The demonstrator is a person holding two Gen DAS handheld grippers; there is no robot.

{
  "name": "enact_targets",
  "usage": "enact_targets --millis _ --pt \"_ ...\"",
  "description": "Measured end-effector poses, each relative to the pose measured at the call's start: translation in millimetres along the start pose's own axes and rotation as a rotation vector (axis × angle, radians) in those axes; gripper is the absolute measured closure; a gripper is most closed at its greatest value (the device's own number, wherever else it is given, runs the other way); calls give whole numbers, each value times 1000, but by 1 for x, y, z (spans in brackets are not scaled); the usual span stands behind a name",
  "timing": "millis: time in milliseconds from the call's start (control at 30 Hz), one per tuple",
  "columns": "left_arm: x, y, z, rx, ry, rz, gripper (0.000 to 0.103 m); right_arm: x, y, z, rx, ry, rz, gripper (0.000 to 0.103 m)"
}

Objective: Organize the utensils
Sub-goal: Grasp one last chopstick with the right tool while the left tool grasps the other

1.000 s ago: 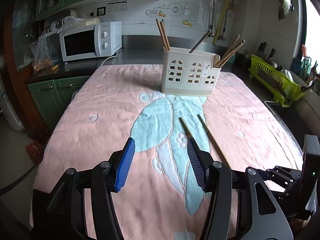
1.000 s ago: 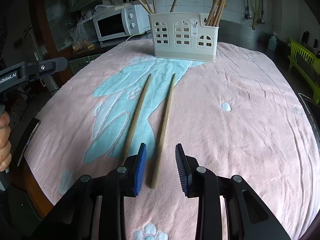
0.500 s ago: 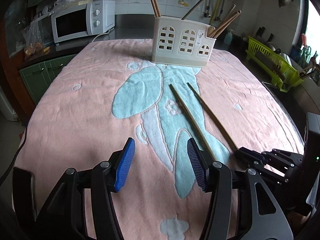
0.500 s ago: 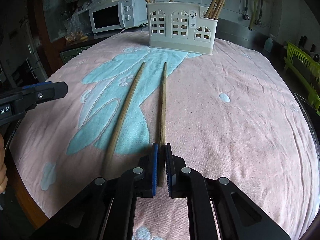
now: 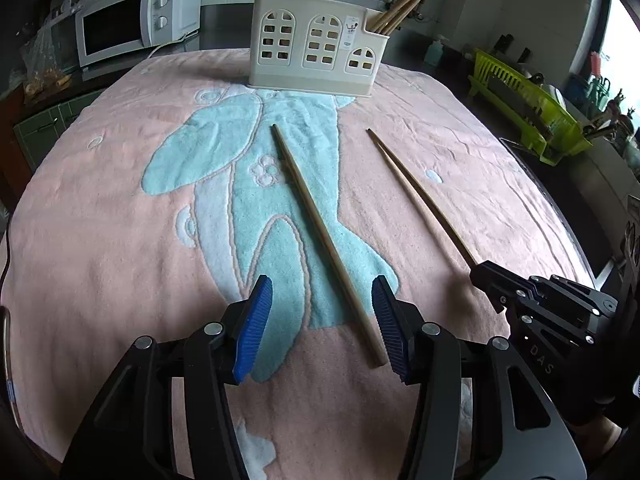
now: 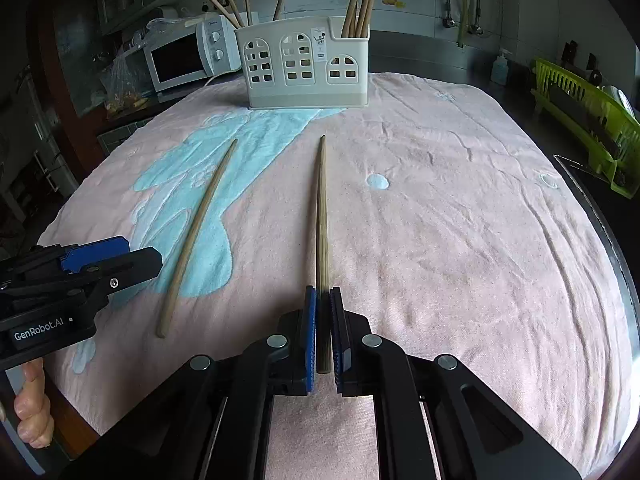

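Item: right chopstick point(image 6: 321, 216), plain pale wood, long and slim, tapering toward the far tip. It lies lengthwise on the towel, pointing at the holder; I have its near butt end pinched between the blue pads of my right gripper point(image 6: 323, 334), jaws nearly together.

Item: left chopstick point(image 5: 320, 236), same wood, flat on the towel's blue pattern, its near end between the spread jaws of my left gripper point(image 5: 322, 328), not touched.

Handling note: my judgement is to lift the held stick level, keep the grip firm so it does not pivot, then tip it upright over a compartment.

Item: white utensil holder point(image 6: 306, 68), arched cut-outs, at the far edge, chopsticks already standing in its compartments.

Item: pink towel point(image 6: 460, 240) covering the table.

Beyond: white microwave point(image 5: 136, 20); green dish rack point(image 5: 528, 104).
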State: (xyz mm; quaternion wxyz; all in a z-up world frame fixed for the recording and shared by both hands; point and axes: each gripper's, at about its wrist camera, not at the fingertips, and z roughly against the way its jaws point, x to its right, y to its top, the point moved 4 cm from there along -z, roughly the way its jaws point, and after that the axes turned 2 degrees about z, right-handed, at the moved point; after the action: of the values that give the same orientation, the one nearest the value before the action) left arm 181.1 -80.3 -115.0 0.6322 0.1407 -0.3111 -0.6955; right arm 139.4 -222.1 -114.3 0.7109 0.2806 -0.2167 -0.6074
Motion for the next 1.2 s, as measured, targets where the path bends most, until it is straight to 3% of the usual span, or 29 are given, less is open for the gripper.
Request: enact_targets --millis 233,500,900,1200 --pt "18 -4 -13 -26 -1 -29 73 3 -7 -3 -16 7 -16 96" --pt "19 -7 -21 -32 55 -69 91 3 -8 -3 -19 11 -21 96" --pt "2 -3 -19 -34 80 -78 94 5 -9 -4 -19 14 -30 96" --pt "-3 -3 -19 -32 39 -57 93 -4 -6 -7 -50 -51 11 96"
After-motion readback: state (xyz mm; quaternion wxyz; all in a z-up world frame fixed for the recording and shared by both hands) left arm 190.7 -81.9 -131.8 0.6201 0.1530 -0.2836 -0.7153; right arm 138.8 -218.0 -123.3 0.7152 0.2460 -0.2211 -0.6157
